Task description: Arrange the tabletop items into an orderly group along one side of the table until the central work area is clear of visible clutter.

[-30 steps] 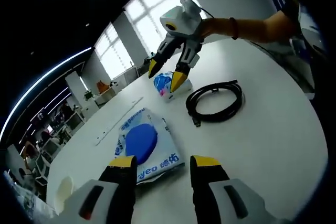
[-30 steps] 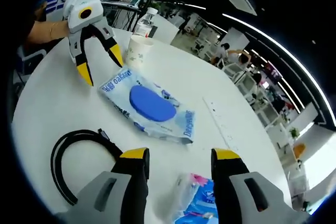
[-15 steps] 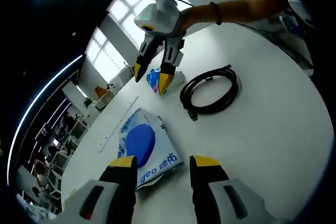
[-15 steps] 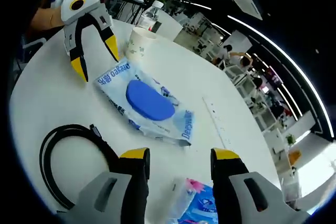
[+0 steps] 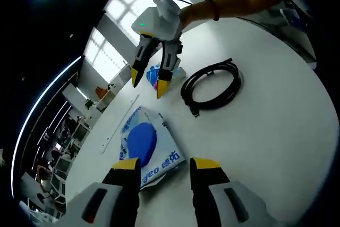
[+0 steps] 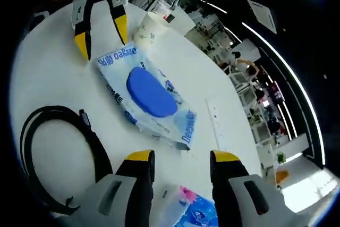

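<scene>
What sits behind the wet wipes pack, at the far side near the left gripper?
In the right gripper view, a paper cup stands just beyond the wet wipes pack, with a water bottle behind it; the cup hides the bottle's lower part.

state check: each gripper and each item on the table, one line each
left gripper: open, holding nothing, over the wipes pack
right gripper: open, holding nothing, above the tissue pack
wipes pack: lying flat, blue lid shut
black cable: coiled, flat on the table
tissue pack: lying on the table, ungripped
paper cup: upright
water bottle: upright, behind the cup
</scene>
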Tool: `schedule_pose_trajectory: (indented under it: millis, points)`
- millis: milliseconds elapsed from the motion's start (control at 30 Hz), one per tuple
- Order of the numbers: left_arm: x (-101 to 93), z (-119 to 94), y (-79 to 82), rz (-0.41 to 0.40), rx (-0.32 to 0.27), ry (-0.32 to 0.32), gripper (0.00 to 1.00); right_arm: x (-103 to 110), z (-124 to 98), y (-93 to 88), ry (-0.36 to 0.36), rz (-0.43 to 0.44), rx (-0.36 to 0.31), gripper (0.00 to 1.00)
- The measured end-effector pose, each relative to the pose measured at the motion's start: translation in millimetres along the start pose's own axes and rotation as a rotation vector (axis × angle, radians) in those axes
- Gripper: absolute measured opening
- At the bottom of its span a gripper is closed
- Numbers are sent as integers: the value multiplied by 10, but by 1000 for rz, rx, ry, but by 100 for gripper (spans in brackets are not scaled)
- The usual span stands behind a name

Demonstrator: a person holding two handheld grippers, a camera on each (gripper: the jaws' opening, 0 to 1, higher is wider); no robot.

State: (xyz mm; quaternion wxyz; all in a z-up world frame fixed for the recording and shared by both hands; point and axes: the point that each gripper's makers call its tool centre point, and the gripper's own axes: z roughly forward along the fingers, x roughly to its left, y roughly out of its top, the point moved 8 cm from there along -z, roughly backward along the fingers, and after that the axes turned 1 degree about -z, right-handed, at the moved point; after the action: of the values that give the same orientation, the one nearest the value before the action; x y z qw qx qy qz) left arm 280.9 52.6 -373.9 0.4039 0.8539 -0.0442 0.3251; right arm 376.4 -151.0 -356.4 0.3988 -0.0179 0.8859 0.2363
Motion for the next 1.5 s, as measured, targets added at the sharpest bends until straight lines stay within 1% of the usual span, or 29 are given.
schedule_pose_trajectory:
  millis: [33, 133, 167, 200, 300, 400, 467, 567, 700, 800, 900, 1100, 1167, 1267, 1300, 1333, 1467, 1500]
  points:
    - [6, 2, -2, -3, -2, -1, 35, 0, 17, -6, -3, -3, 5, 40]
    - [21, 10, -17, -12, -5, -4, 34, -22, 58, -6, -32, -54, 3, 38]
    - [26, 12, -22, -15, -6, -4, 34, -46, 66, 6, -53, -89, -2, 38]
    - [29, 13, -27, -19, -6, -5, 34, -48, 69, 10, -57, -98, -3, 36]
    - [24, 15, -38, -40, -15, -18, 34, -48, 109, 37, -71, -162, -6, 35]
    - [17, 16, -46, -49, -18, -25, 34, -40, 155, 47, -80, -260, 29, 34]
    - [8, 17, -52, -52, -19, -30, 33, -8, 195, 48, -70, -298, 38, 34]
    - [-14, 18, -61, -56, -19, -49, 29, 13, 228, 40, -56, -294, 43, 35]
    - [-19, 15, -72, -56, -14, -52, 28, 10, 230, 51, -63, -311, 39, 33]
    - [-29, 17, -75, -63, -16, -64, 26, -1, 222, 72, -74, -352, 35, 30]
    - [-55, 30, -78, -52, -7, -72, 25, -3, 221, 84, -83, -382, 31, 29]
    - [-75, 57, -79, -37, 0, -85, 23, 43, 260, 79, -72, -488, 62, 27]
    - [-75, 60, -78, -40, -2, -88, 22, 58, 277, 79, -69, -510, 64, 26]
    - [-72, 61, -80, -41, -2, -88, 22, 63, 282, 79, -67, -516, 66, 25]
    - [-65, 61, -83, -44, -2, -94, 21, 79, 307, 93, -61, -554, 66, 25]
    - [-64, 62, -85, -43, -2, -94, 21, 81, 311, 96, -61, -560, 67, 25]
    - [-58, 65, -88, -43, 1, -105, 19, 85, 341, 127, -55, -635, 76, 23]
    - [-58, 66, -87, -44, 0, -108, 19, 89, 345, 136, -54, -637, 72, 22]
